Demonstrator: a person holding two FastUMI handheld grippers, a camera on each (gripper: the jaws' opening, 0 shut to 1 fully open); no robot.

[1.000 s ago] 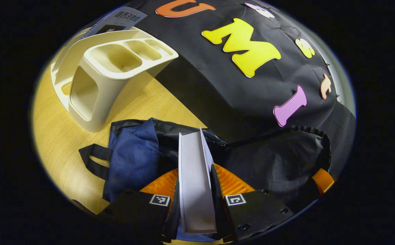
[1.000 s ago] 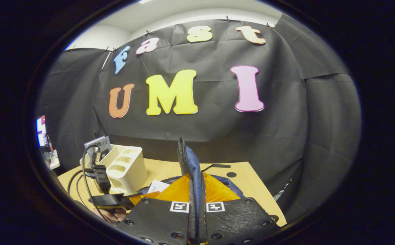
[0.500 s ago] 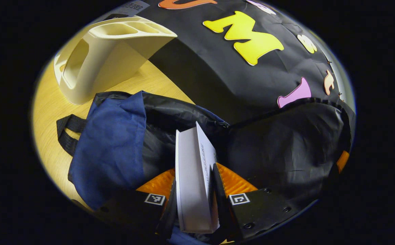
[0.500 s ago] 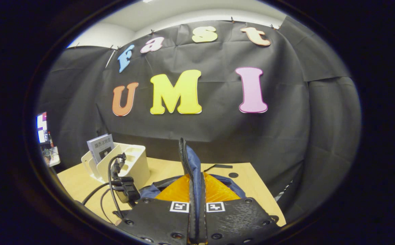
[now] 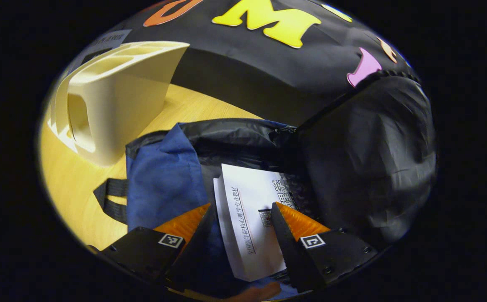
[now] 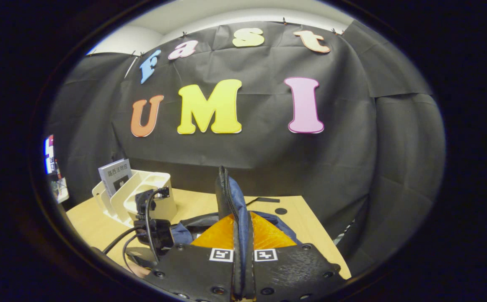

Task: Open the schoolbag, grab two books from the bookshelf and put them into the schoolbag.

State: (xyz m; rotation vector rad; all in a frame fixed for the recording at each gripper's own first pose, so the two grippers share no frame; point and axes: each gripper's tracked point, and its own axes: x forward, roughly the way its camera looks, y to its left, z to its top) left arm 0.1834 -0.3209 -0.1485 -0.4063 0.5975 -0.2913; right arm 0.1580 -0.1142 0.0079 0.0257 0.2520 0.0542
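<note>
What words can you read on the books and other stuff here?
"全国医学院校心理学专业教材", as best it reads: along the white book lying in the schoolbag.
Bigger characters on that cover: partly hidden, unreadable.
"路西法效应", small, so not certain: on the upright book in the bookshelf.

Booth wall: black cloth (image 6: 268,155) hanging in creases and folds across the back, wrapping round to the right side, pinned by small clips along its top edge. Above it: pale wall and ceiling (image 6: 210,19) showing as a light band. Desk (image 6: 306,226): light wood-grain top standing against the cloth, a small dark round spot (image 6: 281,211) lying near its far edge. Same desk (image 5: 80,188) appearing warm yellow in the left gripper view. Lighting: falling from overhead, evenly.
</note>
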